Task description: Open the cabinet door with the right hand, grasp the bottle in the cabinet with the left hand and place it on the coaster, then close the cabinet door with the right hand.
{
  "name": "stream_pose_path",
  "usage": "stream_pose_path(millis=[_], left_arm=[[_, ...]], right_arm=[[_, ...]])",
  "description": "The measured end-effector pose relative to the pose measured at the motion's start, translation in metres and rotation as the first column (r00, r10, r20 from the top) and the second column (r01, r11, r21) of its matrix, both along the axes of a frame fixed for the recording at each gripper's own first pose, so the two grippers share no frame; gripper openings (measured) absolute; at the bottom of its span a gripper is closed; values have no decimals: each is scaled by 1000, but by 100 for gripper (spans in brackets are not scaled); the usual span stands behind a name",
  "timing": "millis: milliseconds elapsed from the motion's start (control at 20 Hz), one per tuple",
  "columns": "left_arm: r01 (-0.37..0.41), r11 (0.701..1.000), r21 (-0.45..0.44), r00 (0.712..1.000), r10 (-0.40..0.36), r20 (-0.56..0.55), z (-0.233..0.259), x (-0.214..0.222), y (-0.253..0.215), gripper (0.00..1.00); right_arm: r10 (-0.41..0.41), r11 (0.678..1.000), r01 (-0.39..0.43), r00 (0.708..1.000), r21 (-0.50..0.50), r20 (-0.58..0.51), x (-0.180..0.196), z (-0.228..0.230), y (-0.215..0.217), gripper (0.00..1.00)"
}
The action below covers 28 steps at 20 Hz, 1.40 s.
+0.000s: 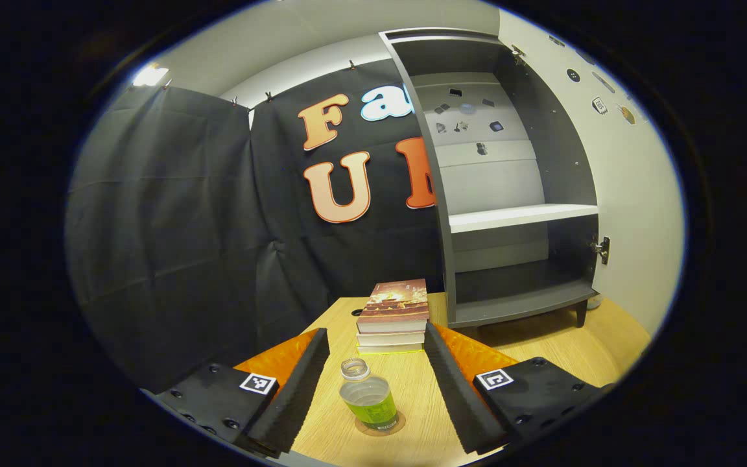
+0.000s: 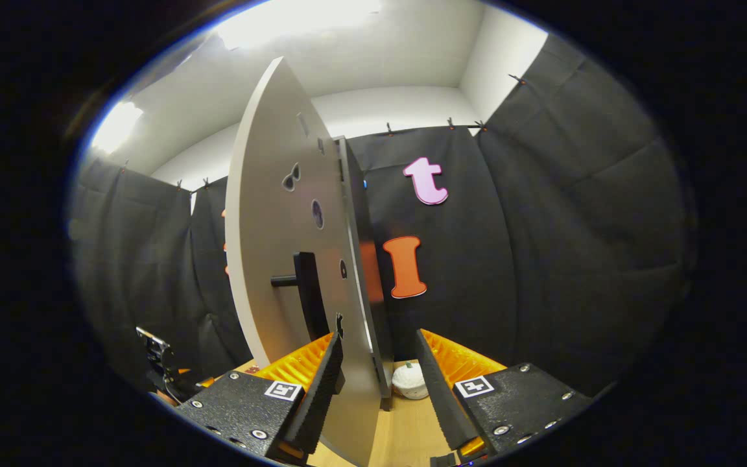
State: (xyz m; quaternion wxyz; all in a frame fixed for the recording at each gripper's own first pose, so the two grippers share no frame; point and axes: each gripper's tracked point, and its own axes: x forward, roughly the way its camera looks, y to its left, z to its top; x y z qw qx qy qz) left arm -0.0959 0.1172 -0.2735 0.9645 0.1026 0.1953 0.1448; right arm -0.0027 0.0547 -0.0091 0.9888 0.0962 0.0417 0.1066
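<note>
Left gripper view: bottle (image 1: 368, 397), light clear plastic, part-filled, slippery, standing on coaster (image 1: 380, 425) on worktop (image 1: 412, 389) between the spread fingers of left hand-held gripper (image 1: 373, 383), untouched; best gripped mid-body. Right gripper view: right hand-held gripper (image 2: 377, 383) apart, straddling open cabinet door (image 2: 276, 259) edge; stiff panel, handle (image 2: 305, 292) just ahead.

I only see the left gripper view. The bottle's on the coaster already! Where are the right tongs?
Observer: The right tongs are open, and the free edge of the cabinet door stands between their fingers.
Operator: Does the door have a handle?
Observer: Yes, a dark bar handle on its outer face, just above the tongs.
Operator: Is anything hiding behind the door?
Observer: A small white round thing sits on the table beyond it.
</note>
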Motion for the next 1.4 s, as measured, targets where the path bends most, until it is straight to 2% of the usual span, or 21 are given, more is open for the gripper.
stream_pose_path(millis=[200,250,400,650,900,1000,1050,1150,1200,1250,1300,1400], left_arm=[[-1,1000,-1,1000,1,16,23,5,-19,99],[7,1000,-3,1000,-7,22,28,8,-25,96],[65,998,0,998,-65,26,39,24,-51,96],[145,989,30,989,-146,36,60,50,-80,96],[210,978,-10,977,-209,38,56,70,-92,100],[246,969,-12,968,-245,61,62,81,-88,97],[264,965,5,962,-264,70,67,86,-83,100],[288,958,11,953,-288,90,71,96,-71,96],[290,957,4,952,-289,100,74,100,-64,100],[289,957,-7,952,-287,110,76,106,-55,96],[288,957,-19,951,-284,120,79,110,-48,100],[295,955,-30,948,-288,137,87,119,-32,99]], right_arm=[[117,993,-116,992,23,-53,3,-10,17,70],[143,990,-142,988,25,-52,2,-9,22,70],[238,971,-237,970,34,-45,5,-8,57,70],[331,940,-327,944,98,-23,-4,-11,109,70],[383,921,-379,923,93,-34,4,-10,159,70],[391,918,-387,920,89,-28,3,-11,165,70],[389,918,-384,921,96,-32,3,-10,167,70],[385,917,-378,922,127,-32,8,-9,178,70],[384,915,-376,923,148,-29,10,-9,184,70],[381,913,-372,924,169,-22,13,-8,189,70],[377,912,-368,926,183,-18,16,-6,194,70],[375,912,-365,927,186,-22,21,-5,199,70]])
